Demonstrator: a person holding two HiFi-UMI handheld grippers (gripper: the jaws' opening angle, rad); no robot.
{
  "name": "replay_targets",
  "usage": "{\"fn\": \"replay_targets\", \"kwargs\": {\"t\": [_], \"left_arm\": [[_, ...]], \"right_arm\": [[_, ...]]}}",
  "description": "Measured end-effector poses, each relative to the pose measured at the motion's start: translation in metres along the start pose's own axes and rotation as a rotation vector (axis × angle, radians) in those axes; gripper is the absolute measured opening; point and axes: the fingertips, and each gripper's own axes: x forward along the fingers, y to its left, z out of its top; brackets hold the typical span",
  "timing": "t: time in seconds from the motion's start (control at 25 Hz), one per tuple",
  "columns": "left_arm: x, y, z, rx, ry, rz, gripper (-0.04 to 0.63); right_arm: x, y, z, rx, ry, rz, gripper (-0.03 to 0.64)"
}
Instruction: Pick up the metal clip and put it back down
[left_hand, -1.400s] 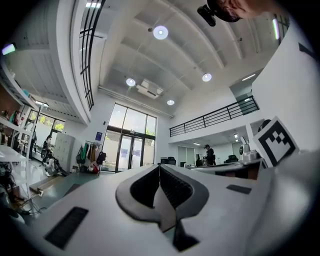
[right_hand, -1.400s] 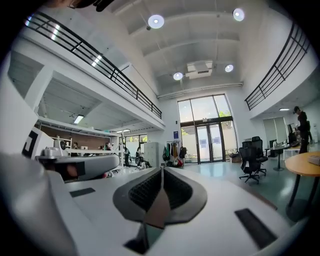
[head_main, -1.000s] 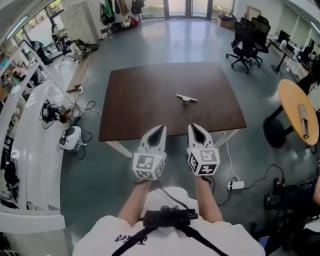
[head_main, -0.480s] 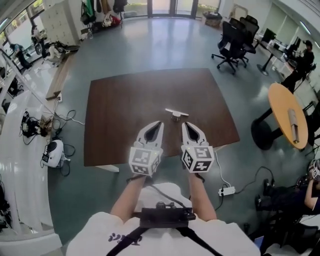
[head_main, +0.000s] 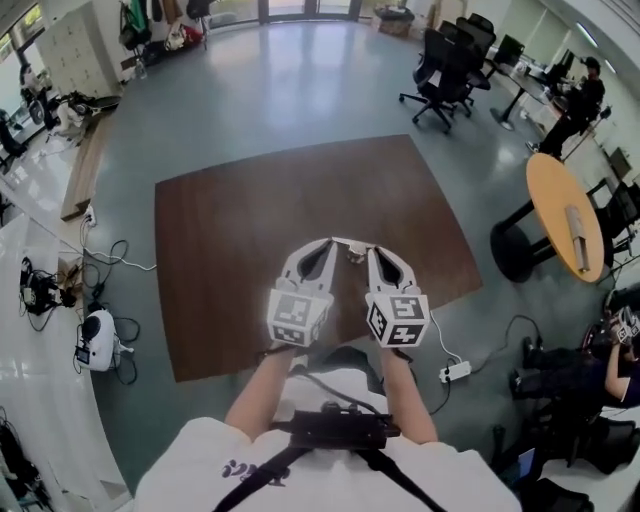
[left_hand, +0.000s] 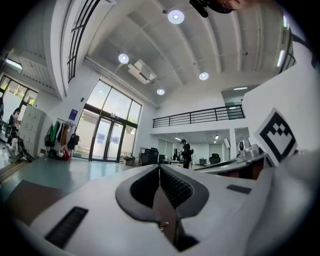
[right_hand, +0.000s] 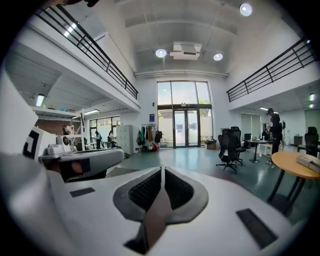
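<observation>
Right gripper (head_main: 372, 251) (closed) points forward, seemingly beside clip (head_main: 350, 243).

I found nothing readable: the cubes (head_main: 298, 318) on my left gripper (head_main: 322, 245) and right gripper (head_main: 372, 250) carried only square markers, no letters.

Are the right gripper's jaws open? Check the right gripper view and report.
No, the right gripper has its two jaws pressed together along their length, with nothing between them.
</observation>
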Motion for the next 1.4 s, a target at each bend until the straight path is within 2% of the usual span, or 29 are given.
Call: {"fn": "replay_targets", "kwargs": {"t": [0.16, 0.36, 0.52, 0.72, 0.84, 0.92, 1.08, 1.2, 1.24, 1.4], "left_arm": [[0.023, 0.002, -0.028, -0.045, 0.072, -0.015, 0.012], [0.039, 0.032, -0.072, -0.088, 0.128, -0.003, 0.012], [0.064, 0.042, -0.108, -0.091, 0.19, -0.01, 0.012], [0.085, 0.046, -0.154, -0.071, 0.28, 0.007, 0.012], [0.098, 0.049, -0.179, -0.074, 0.289, 0.001, 0.012], [0.106, 0.053, -0.191, -0.076, 0.303, -0.001, 0.012], [0.113, 0.057, -0.221, -0.122, 0.365, -0.001, 0.012], [0.126, 0.065, -0.234, -0.125, 0.36, 0.019, 0.012], [0.132, 0.067, -0.236, -0.119, 0.354, 0.029, 0.012], [0.142, 0.071, -0.256, -0.136, 0.377, 0.054, 0.012]], "right_arm": [[0.02, -0.023, -0.029, 0.039, 0.066, -0.049, 0.006], [0.056, -0.03, -0.078, 0.061, 0.154, -0.046, 0.006], [0.081, -0.05, -0.116, 0.082, 0.229, -0.058, 0.006], [0.097, -0.077, -0.172, 0.14, 0.334, -0.117, 0.006], [0.109, -0.089, -0.207, 0.173, 0.387, -0.142, 0.009], [0.116, -0.095, -0.229, 0.194, 0.428, -0.152, 0.071], [0.129, -0.1, -0.266, 0.241, 0.489, -0.172, 0.091], [0.149, -0.109, -0.288, 0.277, 0.515, -0.185, 0.237], [0.155, -0.114, -0.295, 0.291, 0.521, -0.191, 0.265], [0.175, -0.129, -0.313, 0.308, 0.489, -0.254, 0.295]]}}
